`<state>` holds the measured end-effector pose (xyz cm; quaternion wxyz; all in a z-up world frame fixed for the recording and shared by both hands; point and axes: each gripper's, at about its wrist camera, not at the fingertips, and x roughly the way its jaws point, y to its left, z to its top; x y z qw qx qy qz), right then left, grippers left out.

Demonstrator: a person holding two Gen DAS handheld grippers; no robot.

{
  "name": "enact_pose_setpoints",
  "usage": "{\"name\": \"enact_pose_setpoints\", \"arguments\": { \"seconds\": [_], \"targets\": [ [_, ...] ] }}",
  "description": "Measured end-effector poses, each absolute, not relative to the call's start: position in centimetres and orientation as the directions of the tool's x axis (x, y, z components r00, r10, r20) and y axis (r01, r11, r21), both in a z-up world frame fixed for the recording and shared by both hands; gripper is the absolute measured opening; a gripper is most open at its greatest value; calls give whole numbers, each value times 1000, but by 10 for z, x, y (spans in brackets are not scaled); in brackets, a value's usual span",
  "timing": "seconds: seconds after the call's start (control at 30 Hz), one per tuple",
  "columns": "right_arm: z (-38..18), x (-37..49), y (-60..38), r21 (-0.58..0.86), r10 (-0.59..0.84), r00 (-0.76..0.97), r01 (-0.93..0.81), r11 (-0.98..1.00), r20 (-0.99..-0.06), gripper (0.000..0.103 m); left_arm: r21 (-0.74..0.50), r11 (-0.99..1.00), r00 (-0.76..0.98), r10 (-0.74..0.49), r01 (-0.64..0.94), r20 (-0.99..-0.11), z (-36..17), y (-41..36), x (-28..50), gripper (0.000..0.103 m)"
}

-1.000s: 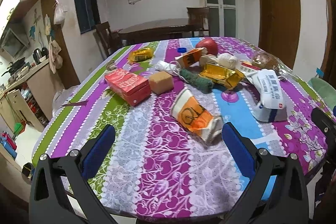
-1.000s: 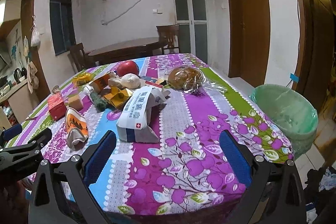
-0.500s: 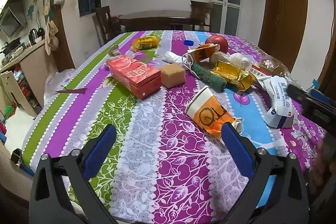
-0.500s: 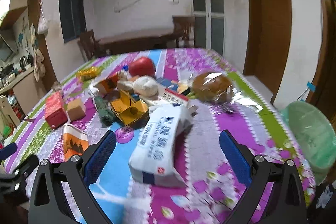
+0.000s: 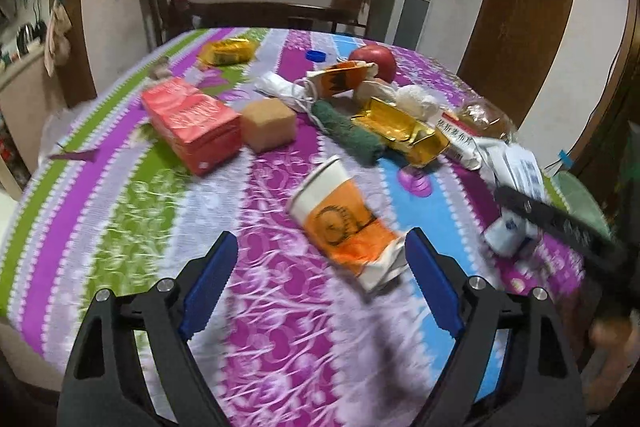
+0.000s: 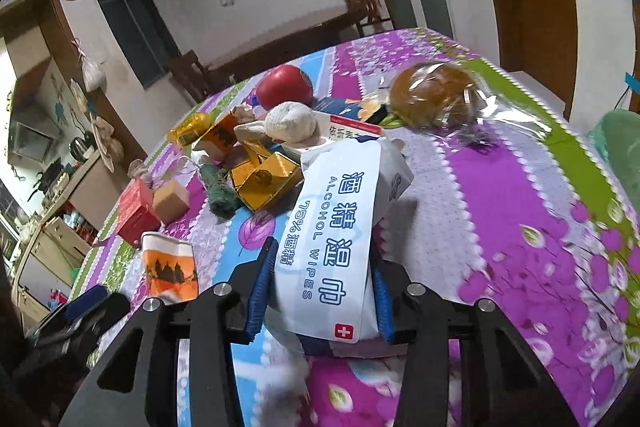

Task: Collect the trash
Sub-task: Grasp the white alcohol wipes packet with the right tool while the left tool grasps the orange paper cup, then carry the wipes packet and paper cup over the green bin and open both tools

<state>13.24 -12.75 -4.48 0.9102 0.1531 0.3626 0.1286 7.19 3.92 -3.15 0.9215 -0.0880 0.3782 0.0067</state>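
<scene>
My right gripper is shut on a white and blue alcohol wipes pack that lies on the purple flowered tablecloth. The pack also shows in the left wrist view, with the right gripper's arm across it. My left gripper is open and empty, just short of a crushed orange paper cup lying on its side. The cup also shows in the right wrist view.
Farther back lie a red box, a tan block, a green cloth roll, a gold foil box, an apple, a bagged bun and a yellow wrapper. A green-lined bin stands off the table's right edge.
My right gripper moved forward and shut on the wipes pack. My left gripper moved in closer to the orange cup and stayed open.
</scene>
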Motion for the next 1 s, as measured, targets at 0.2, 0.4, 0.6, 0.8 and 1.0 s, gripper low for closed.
{"name": "enact_pose_setpoints", "arguments": {
  "seconds": [0.2, 0.4, 0.6, 0.8, 1.0],
  "targets": [
    [-40, 105, -140, 352, 333, 714, -129, 927, -616, 44, -244, 963, 632, -122, -110, -765, -55, 27, 106, 90],
    [-35, 80, -139, 311, 338, 722, -177, 934, -604, 44, -218, 969, 646, -94, -114, -758, -58, 19, 110, 57],
    [-35, 70, -134, 302, 362, 715, -217, 928, -598, 44, -256, 960, 645, -128, -109, -754, -57, 29, 100, 53],
    [-30, 59, -128, 286, 377, 715, -251, 925, -589, 44, -186, 978, 690, -67, -99, -721, -41, 23, 81, 52],
    [-18, 49, -140, 260, 346, 751, -236, 936, -562, 44, -157, 987, 727, -103, -7, -679, -18, 1, 79, 52]
  ]
}}
